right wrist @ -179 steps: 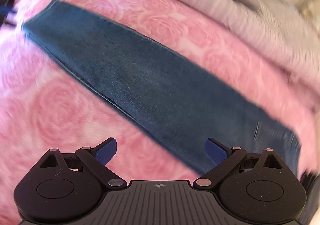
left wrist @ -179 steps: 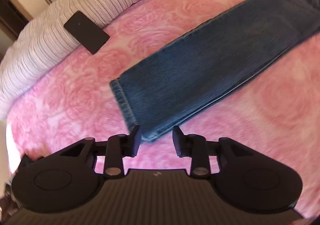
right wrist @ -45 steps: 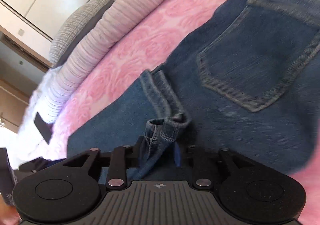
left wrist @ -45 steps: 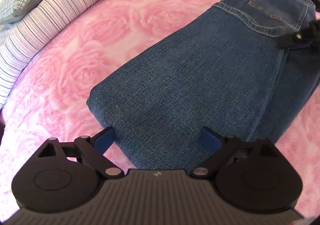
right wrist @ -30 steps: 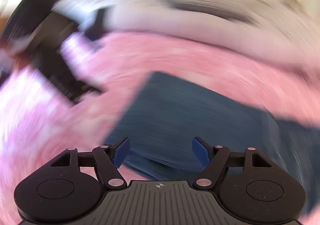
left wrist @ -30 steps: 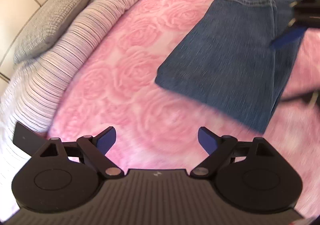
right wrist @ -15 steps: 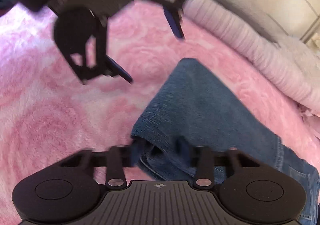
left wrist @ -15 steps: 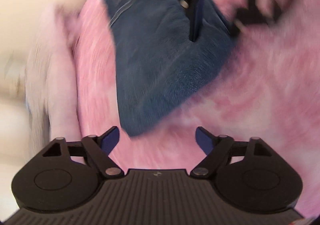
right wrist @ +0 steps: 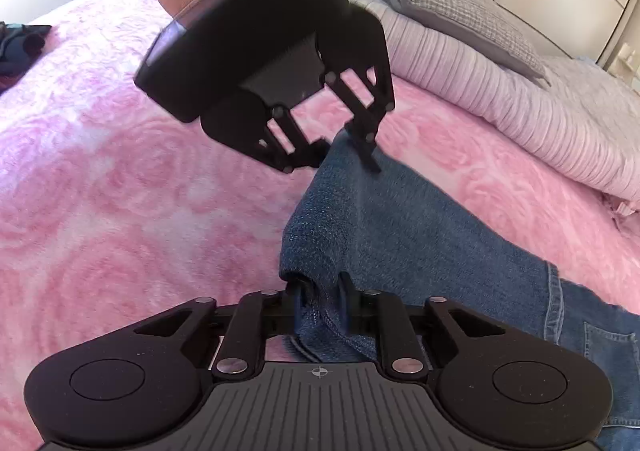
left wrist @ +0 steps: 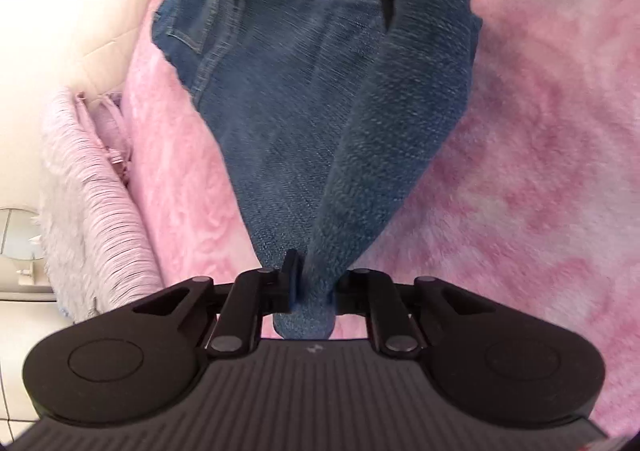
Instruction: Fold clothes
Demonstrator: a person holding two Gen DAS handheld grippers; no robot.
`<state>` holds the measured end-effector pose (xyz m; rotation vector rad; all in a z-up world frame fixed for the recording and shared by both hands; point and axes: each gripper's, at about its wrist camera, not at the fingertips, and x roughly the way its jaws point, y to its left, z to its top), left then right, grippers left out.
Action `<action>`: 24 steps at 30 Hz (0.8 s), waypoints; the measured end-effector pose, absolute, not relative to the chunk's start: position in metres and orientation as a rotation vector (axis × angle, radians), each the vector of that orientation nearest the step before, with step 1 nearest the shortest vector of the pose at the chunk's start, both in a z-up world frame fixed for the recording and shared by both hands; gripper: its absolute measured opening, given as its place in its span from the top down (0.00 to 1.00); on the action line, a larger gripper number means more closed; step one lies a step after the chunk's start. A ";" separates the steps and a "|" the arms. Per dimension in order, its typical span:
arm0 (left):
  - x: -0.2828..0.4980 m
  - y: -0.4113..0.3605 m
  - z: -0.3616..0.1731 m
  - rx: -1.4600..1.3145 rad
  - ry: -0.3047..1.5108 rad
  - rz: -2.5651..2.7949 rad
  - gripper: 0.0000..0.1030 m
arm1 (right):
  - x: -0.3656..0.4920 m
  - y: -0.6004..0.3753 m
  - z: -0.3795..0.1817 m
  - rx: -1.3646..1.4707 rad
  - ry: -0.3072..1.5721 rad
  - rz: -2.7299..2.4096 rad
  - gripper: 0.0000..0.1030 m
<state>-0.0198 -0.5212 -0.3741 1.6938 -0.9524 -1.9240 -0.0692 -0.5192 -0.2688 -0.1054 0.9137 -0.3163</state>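
While both your grippers pinch the folded end of the jeans (right wrist: 400, 235), that edge rides up off the pink blanket (right wrist: 100, 191), likely so you can carry it over for another fold. Left gripper (left wrist: 310, 283): 2 fingers pressed onto denim between them. Right gripper (right wrist: 320, 307): same, clamped on the other corner. Waist and pocket lie beyond the fingertips, flat on the blanket.

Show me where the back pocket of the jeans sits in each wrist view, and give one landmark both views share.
Left wrist view: the back pocket is at upper left, near the pink blanket's edge.
Right wrist view: the back pocket is at the far right edge, partly cut off.
Shared landmark: the folded edge of the jeans, pinched at one corner by the left gripper and at the other by the right gripper.
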 end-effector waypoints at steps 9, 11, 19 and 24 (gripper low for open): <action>0.022 -0.427 -0.314 1.777 -0.762 -1.858 0.89 | -0.051 -0.444 -0.224 -0.030 0.864 -0.159 0.86; 0.035 -0.403 -0.297 1.837 -0.645 -1.832 0.90 | -0.045 -0.424 -0.213 0.027 0.839 -0.092 0.86; 0.026 -0.405 -0.206 1.797 -0.248 -1.782 0.90 | -0.063 -0.439 -0.159 0.360 0.695 0.012 0.87; -0.036 -0.458 -0.153 1.739 -0.293 -1.767 0.90 | -0.117 -0.523 -0.114 0.529 0.563 -0.106 0.87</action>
